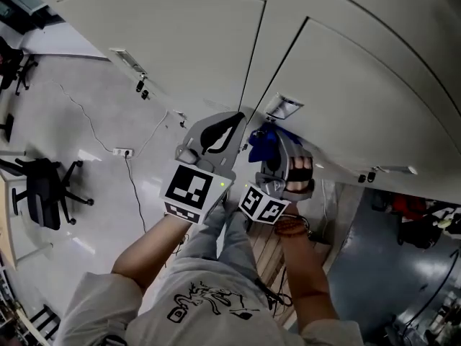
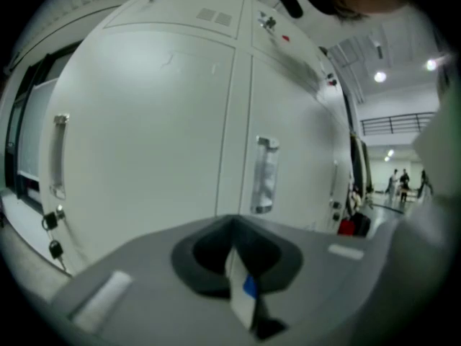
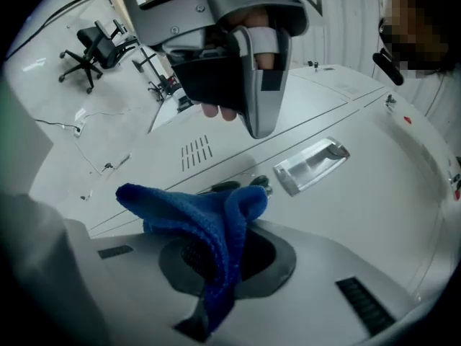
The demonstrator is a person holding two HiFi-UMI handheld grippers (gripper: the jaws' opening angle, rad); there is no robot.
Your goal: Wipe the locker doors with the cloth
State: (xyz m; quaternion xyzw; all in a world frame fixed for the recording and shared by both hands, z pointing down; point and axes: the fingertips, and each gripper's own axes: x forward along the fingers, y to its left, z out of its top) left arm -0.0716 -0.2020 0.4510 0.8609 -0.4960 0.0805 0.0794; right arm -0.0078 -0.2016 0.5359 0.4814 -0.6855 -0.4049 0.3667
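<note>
**Head view rundown: cloth pinched up by the lockers**

Both grippers are held up close to the pale locker doors (image 1: 173,45), side by side. The blue cloth (image 1: 261,144) is clamped in the right gripper (image 1: 277,150), bunched up just beside a door seam; whether it's touching the door can't be told.

In the right gripper view, the cloth (image 3: 209,225) is seen squeezed between the jaws of the right gripper (image 3: 216,269), with a metal handle (image 3: 311,163) just beyond it.

The left gripper (image 2: 241,287) is shown with jaws pressed together, pointed at a door with a handle (image 2: 265,173). An office chair (image 1: 43,189) is parked on the floor, well apart.
</note>
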